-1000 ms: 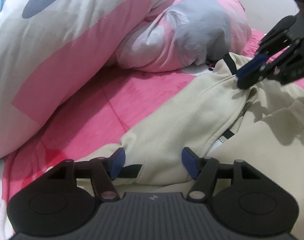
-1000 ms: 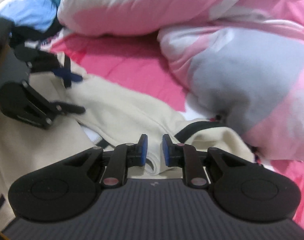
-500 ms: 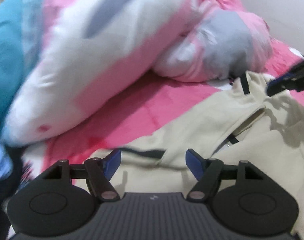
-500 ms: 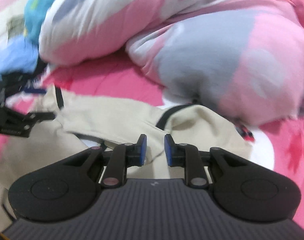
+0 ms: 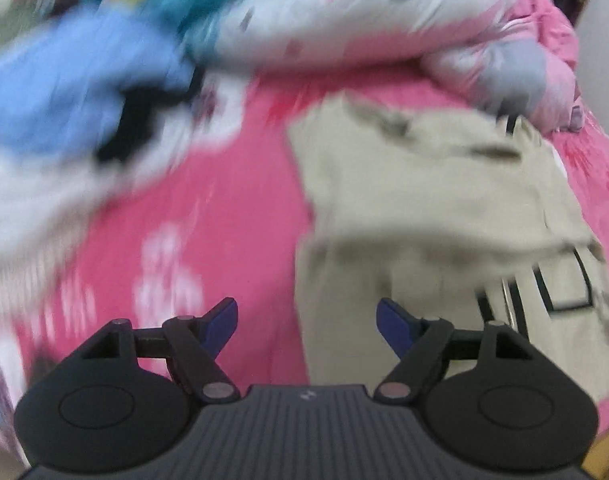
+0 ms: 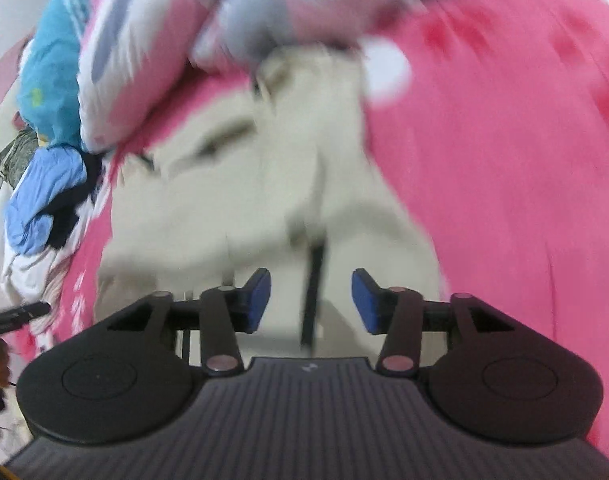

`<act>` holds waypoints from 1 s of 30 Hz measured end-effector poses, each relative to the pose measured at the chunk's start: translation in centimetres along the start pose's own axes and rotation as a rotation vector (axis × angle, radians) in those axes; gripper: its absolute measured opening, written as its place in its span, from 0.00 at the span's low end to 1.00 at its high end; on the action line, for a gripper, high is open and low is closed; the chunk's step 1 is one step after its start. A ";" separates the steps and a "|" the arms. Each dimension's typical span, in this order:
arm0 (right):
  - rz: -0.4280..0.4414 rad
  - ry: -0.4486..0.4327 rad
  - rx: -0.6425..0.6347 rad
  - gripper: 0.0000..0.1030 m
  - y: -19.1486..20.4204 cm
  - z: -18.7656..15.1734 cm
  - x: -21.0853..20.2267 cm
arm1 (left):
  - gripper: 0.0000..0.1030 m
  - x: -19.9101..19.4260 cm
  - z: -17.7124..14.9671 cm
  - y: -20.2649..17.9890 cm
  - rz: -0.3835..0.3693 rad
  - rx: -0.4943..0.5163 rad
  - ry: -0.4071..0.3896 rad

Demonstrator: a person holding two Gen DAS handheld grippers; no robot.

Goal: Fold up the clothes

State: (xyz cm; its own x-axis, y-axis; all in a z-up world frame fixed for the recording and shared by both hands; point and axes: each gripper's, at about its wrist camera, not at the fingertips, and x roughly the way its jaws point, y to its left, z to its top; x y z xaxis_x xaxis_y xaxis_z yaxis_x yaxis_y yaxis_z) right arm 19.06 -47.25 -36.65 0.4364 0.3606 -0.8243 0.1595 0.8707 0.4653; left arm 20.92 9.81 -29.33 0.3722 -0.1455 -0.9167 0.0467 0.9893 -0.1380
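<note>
Left wrist: left tool [image 5: 306, 322] opening, empty.

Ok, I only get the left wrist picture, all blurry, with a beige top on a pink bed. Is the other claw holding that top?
Observer: No. The right gripper has its jaws opening, and its pads press on nothing; the beige top lies beyond them.
Operator: Is anything in the gap?
Observer: A black strip of the top shows in the gap, touching neither pad.
Operator: Anything else there I can't see?
Observer: At the left edge of the right wrist view, a dark tip pokes in that looks like the left gripper.
</note>
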 end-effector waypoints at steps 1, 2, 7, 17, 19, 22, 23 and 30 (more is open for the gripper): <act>-0.008 0.016 0.034 0.47 -0.7 -1.5 -0.5 | 0.74 0.1 -1.5 0.7 -0.037 -0.042 0.033; -0.017 0.032 0.069 0.48 -1.3 -3.1 -1.0 | 0.74 0.4 -2.9 1.2 -0.066 -0.078 0.060; -0.039 0.011 0.216 0.49 -4.5 -6.9 -1.7 | 0.57 3.9 -7.1 1.3 -0.169 -0.171 0.166; 0.042 0.034 0.357 0.49 -8.5 -9.1 1.6 | 0.45 6.6 -10.6 -0.5 -0.255 -0.135 0.241; 0.066 0.029 0.381 0.48 -8.3 -11.1 1.2 | 0.45 6.5 -11.1 -0.7 -0.250 -0.126 0.228; 0.115 0.052 0.429 0.43 -8.0 -13.4 0.9 | 0.36 6.4 -11.0 -1.0 -0.239 -0.116 0.224; 0.115 0.056 0.423 0.33 -7.7 -13.7 0.9 | 0.32 6.3 -10.9 -1.1 -0.232 -0.116 0.222; 0.143 0.036 0.402 0.06 -6.4 -13.6 0.3 | 0.07 4.5 -9.9 -1.8 -0.232 -0.070 0.180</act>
State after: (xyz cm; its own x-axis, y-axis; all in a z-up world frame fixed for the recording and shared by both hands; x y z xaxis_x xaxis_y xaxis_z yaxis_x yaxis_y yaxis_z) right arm 6.09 -48.17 -44.28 0.4488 0.4860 -0.7499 0.4355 0.6139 0.6584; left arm 13.31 7.33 -36.91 0.1883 -0.3725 -0.9087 0.0450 0.9276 -0.3709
